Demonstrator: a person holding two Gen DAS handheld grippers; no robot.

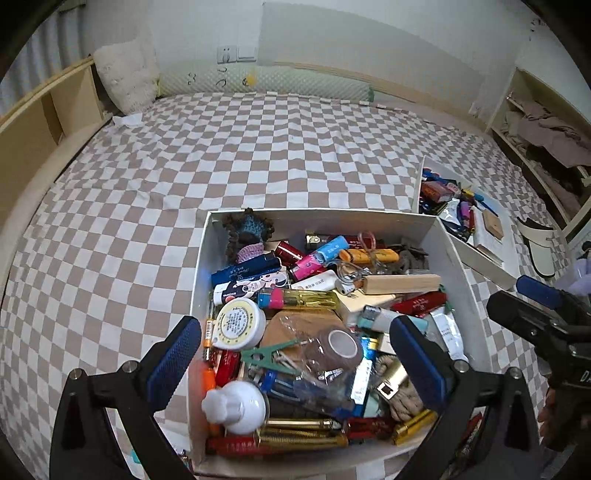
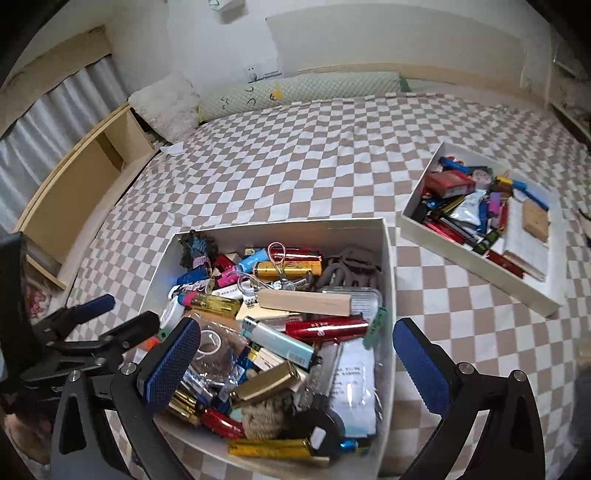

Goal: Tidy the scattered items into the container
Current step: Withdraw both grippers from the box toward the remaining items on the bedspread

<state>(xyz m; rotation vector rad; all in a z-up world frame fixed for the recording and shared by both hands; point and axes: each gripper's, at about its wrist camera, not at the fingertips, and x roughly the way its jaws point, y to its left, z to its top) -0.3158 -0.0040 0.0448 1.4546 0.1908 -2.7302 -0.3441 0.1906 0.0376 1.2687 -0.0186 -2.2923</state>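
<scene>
Both tongs, left tongs (image 1: 295, 354) and right tongs (image 2: 297, 363), hang released over the white container (image 1: 317, 214), heaped with colourful clutter.

A bed (image 1: 258, 147) is filling most of the room, its brown-and-white checked sheet (image 2: 314, 147) lying slightly wrinkled. A long pale green bolster (image 1: 266, 83) is resting along the head end against the white wall (image 1: 192, 26), and a fluffy white pillow (image 1: 125, 79) is leaning in the corner beside it. Wall switches (image 1: 236, 54) are sitting just above the bolster. A wooden shelf (image 1: 44, 110) is running along one side, with a grey curtain (image 2: 55, 122) hanging behind it. Soft daylight is falling evenly.
</scene>
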